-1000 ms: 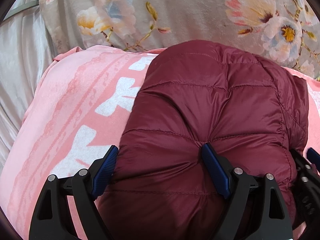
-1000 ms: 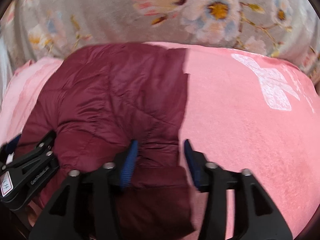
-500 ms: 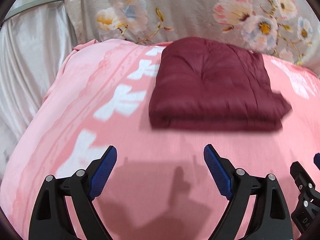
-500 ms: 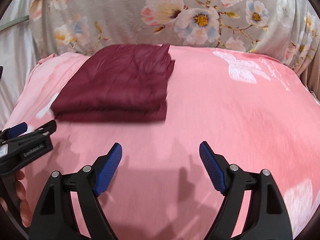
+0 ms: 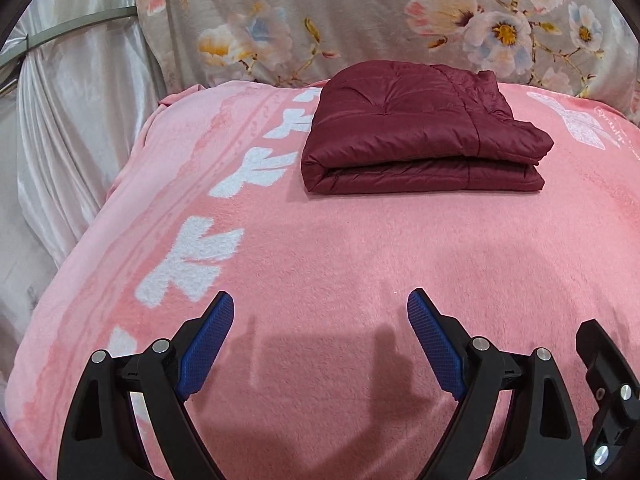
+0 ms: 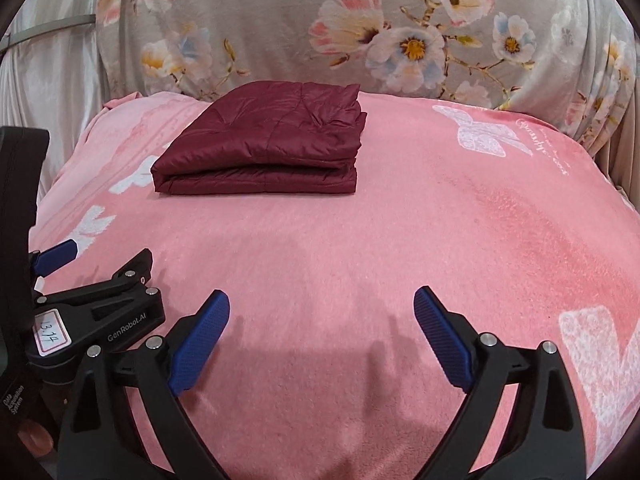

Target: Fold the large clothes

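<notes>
A dark red quilted jacket (image 5: 416, 136) lies folded in a neat rectangle at the far side of the pink blanket (image 5: 340, 256); it also shows in the right wrist view (image 6: 268, 148). My left gripper (image 5: 320, 312) is open and empty, held above the blanket well short of the jacket. My right gripper (image 6: 322, 306) is open and empty too, also short of the jacket. The left gripper's body shows at the left of the right wrist view (image 6: 96, 308).
A grey floral cloth (image 5: 360, 20) rises behind the bed. A pale satin curtain (image 5: 72, 112) hangs at the left. The pink blanket carries white butterfly prints (image 6: 480, 136).
Both grippers have let go of the folded jacket and drawn back toward the near side of the bed. The right jaws have opened wider. The jacket lies still.
</notes>
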Tool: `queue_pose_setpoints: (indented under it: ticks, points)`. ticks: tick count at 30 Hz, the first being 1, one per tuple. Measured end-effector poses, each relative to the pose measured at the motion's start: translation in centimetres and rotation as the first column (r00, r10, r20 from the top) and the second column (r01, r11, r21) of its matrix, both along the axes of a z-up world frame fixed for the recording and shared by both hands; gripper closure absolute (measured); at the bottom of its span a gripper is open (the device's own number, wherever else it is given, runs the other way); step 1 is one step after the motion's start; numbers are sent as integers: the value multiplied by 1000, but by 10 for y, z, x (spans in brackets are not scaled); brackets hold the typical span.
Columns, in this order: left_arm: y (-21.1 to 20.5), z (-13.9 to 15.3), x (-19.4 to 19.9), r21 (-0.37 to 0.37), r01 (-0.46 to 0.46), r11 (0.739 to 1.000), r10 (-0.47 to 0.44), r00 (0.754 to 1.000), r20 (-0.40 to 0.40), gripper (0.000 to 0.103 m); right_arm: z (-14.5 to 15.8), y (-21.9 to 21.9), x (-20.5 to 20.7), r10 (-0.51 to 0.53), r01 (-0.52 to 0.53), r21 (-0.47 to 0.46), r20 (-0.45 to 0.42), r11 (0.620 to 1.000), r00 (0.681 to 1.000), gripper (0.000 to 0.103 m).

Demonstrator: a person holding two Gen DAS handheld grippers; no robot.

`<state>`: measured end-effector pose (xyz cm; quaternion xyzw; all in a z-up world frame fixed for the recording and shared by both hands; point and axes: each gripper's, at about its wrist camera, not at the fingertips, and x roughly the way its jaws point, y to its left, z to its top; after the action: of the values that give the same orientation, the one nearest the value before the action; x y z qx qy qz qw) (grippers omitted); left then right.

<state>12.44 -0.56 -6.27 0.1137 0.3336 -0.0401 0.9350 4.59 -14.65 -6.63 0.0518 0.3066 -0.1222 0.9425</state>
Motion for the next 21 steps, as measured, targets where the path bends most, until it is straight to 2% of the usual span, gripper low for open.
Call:
queue_pose_setpoints:
  ticks: [4,21]
  points:
    - [-2,-3,1,17,-5,1000,5,1000,-5,17,-4,-2,5,-12,12,4,-33,1000,999,12]
    - [-4,-4,-2,20,-6,1000,6,1000,5,17,-6,4,7,-8,6,-50,-43,999,999,12]
